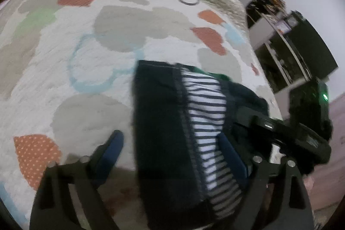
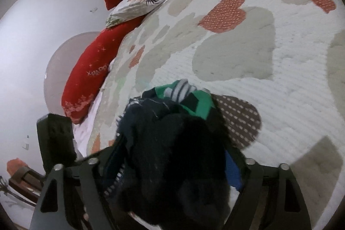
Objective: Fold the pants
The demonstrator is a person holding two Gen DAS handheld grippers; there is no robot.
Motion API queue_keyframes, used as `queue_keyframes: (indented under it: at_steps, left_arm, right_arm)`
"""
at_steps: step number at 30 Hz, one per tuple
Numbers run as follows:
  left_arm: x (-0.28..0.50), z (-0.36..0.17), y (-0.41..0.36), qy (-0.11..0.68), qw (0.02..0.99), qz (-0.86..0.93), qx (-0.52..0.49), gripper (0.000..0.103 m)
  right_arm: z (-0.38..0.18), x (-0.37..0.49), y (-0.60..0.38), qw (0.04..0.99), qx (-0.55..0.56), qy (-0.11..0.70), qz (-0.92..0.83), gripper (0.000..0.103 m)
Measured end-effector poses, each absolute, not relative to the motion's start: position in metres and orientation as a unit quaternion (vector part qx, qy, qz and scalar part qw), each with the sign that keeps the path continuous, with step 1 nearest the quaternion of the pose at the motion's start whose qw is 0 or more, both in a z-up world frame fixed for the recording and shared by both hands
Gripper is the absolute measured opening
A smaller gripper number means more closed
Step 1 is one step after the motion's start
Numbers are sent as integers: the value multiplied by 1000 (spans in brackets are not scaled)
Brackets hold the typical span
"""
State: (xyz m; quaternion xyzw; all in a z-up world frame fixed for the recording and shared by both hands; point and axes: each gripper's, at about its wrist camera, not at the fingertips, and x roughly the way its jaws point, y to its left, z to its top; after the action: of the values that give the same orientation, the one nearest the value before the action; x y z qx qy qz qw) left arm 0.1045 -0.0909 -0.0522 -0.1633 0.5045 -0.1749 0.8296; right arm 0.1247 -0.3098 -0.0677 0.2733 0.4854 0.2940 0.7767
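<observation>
The pants are dark navy with a white-and-navy striped lining and a green patch. In the left wrist view they hang between the fingers of my left gripper, whose jaws stand wide apart; the cloth lies against the right blue pad only. The right gripper shows at the right, at the pants' other end. In the right wrist view the pants are bunched between the fingers of my right gripper, which is shut on them above the bed.
A quilted bedspread with grey, orange and blue heart patches lies below; it also shows in the right wrist view. Red pillows and a floral pillow lie at the bed's head. A dark shelf unit stands beside the bed.
</observation>
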Motion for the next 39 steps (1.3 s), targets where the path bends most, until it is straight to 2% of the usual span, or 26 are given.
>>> queue_keyframes:
  at_steps: [1, 2, 3, 5, 18, 24, 26, 29, 32, 35, 39]
  left_arm:
    - [104, -50, -94, 505, 825, -190, -167, 48]
    - [103, -47, -96, 504, 824, -193, -171, 41]
    - [103, -44, -95, 500, 827, -190, -172, 39]
    - [103, -37, -96, 493, 832, -188, -174, 32]
    - [174, 10, -62, 455, 862, -132, -180, 32]
    - [226, -7, -52, 468, 867, -64, -158, 33]
    - [239, -18, -48, 479, 864, -44, -151, 35]
    - [236, -23, -37, 488, 853, -44, -179, 39]
    - [217, -6, -34, 464, 867, -42, -177, 45]
    - [193, 13, -40, 437, 885, -37, -153, 49]
    - [173, 9, -54, 433, 887, -50, -151, 50]
  right_arm:
    - [-69, 126, -309, 773, 278, 488, 295, 63]
    - [-69, 127, -310, 769, 286, 488, 296, 57]
    - [-68, 127, -310, 767, 291, 488, 300, 53]
    - [-64, 128, -310, 767, 288, 486, 304, 51]
    - [4, 198, -267, 803, 212, 451, 327, 48]
    - [-6, 247, -245, 812, 192, 460, 304, 49]
    - [-16, 259, -240, 815, 179, 469, 290, 53]
    - [-35, 272, -236, 821, 160, 489, 247, 62]
    - [-33, 271, -247, 824, 164, 486, 242, 64]
    - [-12, 258, -262, 847, 167, 450, 229, 64]
    - [20, 230, -273, 857, 198, 398, 261, 64]
